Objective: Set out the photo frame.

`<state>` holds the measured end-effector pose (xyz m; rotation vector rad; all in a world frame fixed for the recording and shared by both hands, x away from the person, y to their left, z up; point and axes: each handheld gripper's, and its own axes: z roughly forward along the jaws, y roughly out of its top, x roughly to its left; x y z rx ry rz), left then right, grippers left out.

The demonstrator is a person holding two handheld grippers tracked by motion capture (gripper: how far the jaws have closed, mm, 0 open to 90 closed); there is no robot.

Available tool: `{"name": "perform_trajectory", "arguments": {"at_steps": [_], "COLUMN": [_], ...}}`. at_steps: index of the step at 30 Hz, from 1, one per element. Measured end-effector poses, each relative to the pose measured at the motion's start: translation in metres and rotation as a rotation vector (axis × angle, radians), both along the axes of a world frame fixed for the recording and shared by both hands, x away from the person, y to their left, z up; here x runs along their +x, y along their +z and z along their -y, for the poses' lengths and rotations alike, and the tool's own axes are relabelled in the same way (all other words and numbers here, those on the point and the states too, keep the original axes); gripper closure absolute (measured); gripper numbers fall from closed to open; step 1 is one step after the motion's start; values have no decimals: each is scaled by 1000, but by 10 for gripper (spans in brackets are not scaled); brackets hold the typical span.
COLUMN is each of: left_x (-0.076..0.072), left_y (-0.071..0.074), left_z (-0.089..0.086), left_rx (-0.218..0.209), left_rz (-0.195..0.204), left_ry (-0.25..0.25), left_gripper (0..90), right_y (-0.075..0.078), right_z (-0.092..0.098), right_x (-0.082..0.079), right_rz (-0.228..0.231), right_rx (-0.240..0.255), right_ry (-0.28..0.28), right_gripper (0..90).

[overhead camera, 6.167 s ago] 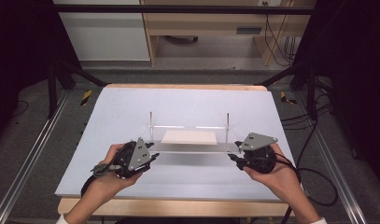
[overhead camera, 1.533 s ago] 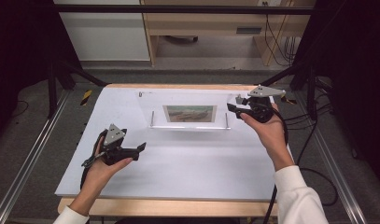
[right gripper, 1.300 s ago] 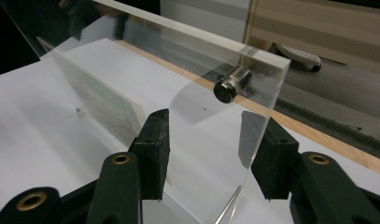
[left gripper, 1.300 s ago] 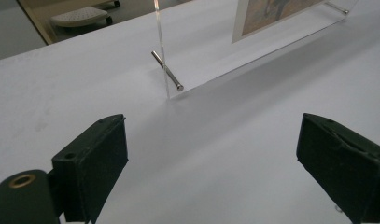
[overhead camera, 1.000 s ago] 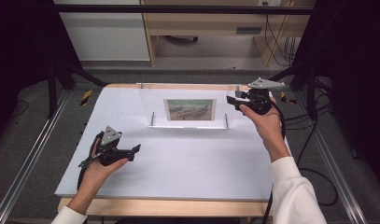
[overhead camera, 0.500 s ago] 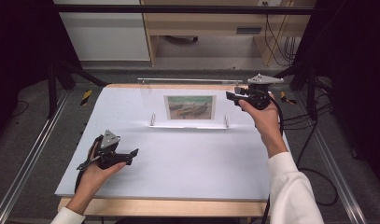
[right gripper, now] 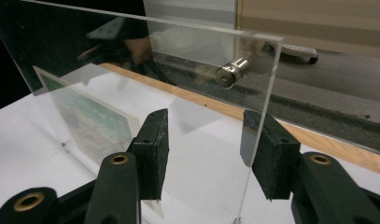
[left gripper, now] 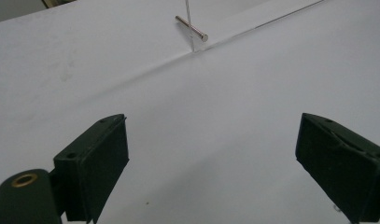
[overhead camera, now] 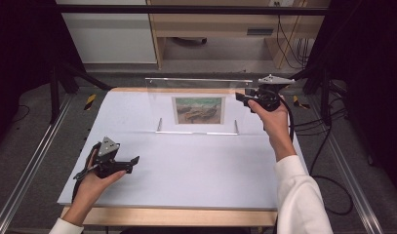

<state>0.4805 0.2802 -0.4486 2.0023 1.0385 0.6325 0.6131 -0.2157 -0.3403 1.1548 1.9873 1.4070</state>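
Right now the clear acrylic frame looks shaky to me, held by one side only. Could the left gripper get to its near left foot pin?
Probably yes: the left gripper is open, with bare white tabletop up to the metal pin.

The table (overhead camera: 196,170) has a white top with a light wooden edge that shows along its near side and its far side. It stands on a grey floor (overhead camera: 35,146) that looks like carpet. On each side of the table a metal rail (overhead camera: 28,170) runs along the floor, from near to far. Black cables (overhead camera: 327,161) lie on the floor at the right. Beyond the table, at the far left, there is a white cabinet (overhead camera: 108,34); next to it — more to the right — a light wooden piece of furniture (overhead camera: 220,22). Both far corners of the room are very dark.
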Motion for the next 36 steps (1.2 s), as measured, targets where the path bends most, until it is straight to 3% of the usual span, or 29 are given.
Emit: {"name": "perform_trajectory", "arguments": {"at_steps": [20, 24, 25, 26, 29, 30, 32, 33, 36], "left_x": [-2, -2, -2, -2, -3, -4, -4, -5, -6], "left_y": [0, 0, 0, 0, -1, -1, -1, -2, -4], "left_z": [1, 2, 3, 3, 2, 2, 2, 2, 3], "left_rx": [-1, 1, 3, 4, 9, 6, 4, 2, 8], "left_rz": [0, -5, -3, -2, -1, -1, -1, -3, -7], "left_ry": [-7, -8, -6, -7, -3, 0, 1, 2, 4], "left_gripper": [93, 93, 92, 92, 90, 90, 90, 90, 89], "right_y": [-2, -3, -3, -2, -2, -2, -2, -2, -4], "right_z": [1, 0, -1, -2, -3, -2, -2, 1, 5], "right_x": [9, 9, 8, 7, 3, -4, -7, -17, -31], "right_rz": [-20, -19, -22, -18, -10, -6, 2, 21, 23], "right_rx": [51, 54, 53, 35, 11, -25, -31, -44, -43], "right_ry": [-20, -16, -17, -35, -50, -75, -77, -92, -88], "right_gripper": [496, 452, 423, 337, 270, 218, 201, 181, 148]}}
